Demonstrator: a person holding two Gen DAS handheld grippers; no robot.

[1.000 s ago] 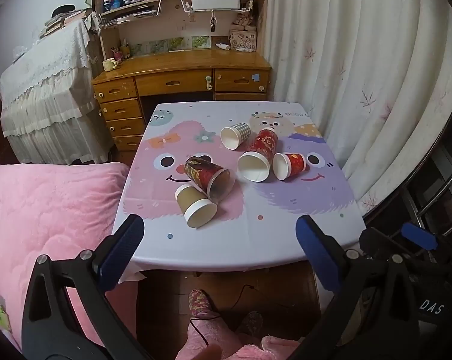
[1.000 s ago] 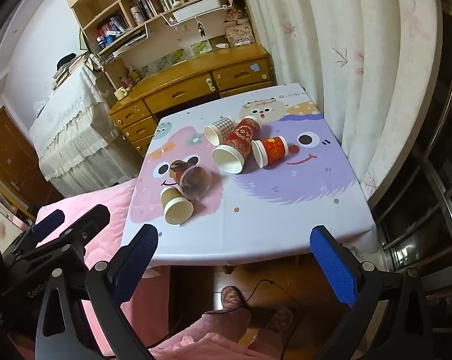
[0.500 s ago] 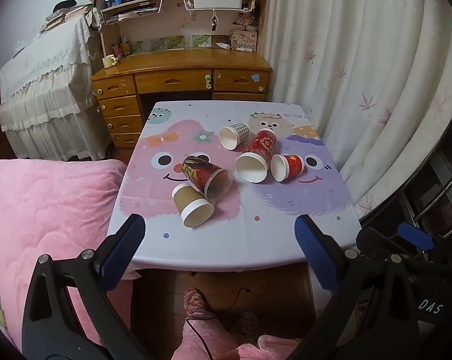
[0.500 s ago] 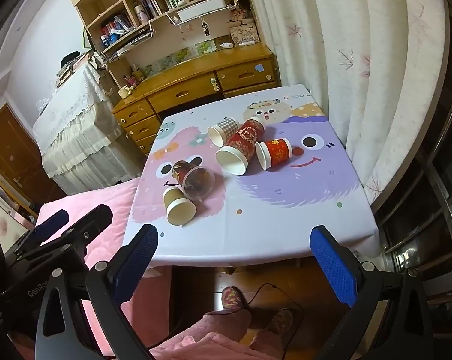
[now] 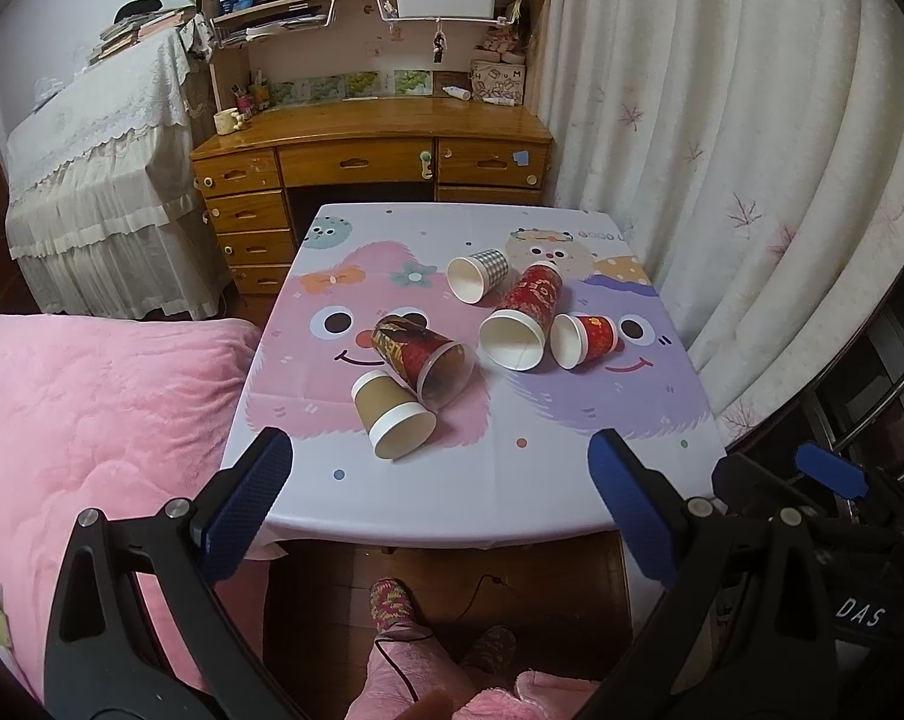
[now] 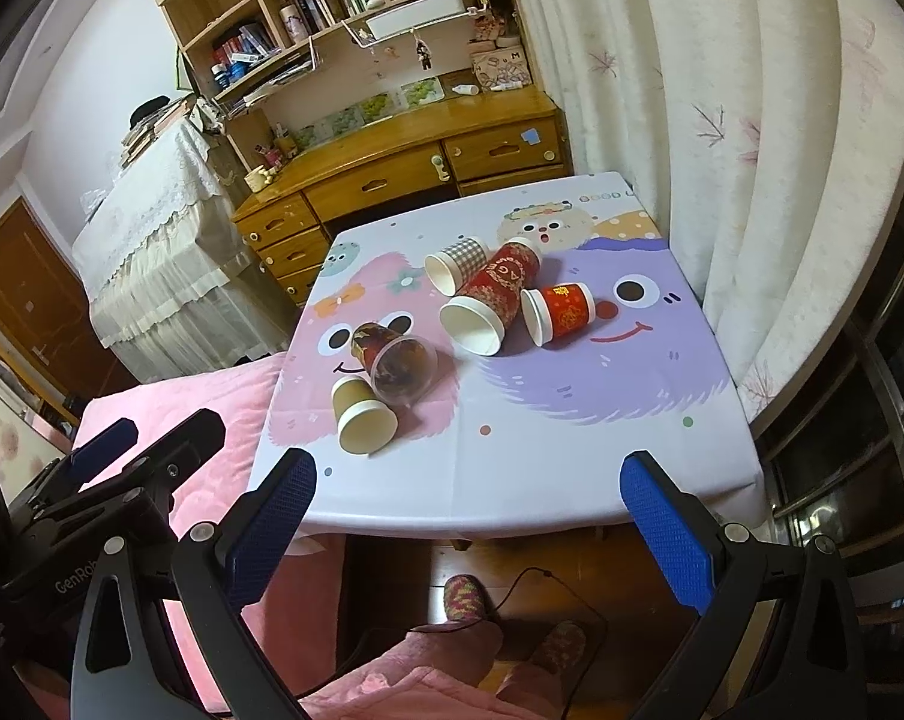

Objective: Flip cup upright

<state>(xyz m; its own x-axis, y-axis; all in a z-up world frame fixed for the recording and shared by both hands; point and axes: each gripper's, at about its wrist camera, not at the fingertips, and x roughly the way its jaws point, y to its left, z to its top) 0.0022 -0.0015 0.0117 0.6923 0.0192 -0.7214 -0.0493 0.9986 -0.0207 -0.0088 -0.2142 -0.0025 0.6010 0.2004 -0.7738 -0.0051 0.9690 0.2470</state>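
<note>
My left camera sits back off the counter's near edge, looking down and forward across it towards the desk. My right camera hangs off the near-right corner of the counter, angled leftward. Both share the whole counter top, desk and curtain.

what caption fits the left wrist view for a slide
Open left gripper hovers before a table where five paper cups lie tipped over, brown cup nearest.

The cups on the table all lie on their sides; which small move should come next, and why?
Probably lower the open left gripper toward the brown cup: it lies nearest, its mouth faces the person, and both grippers hang short of the table, holding nothing.
</note>
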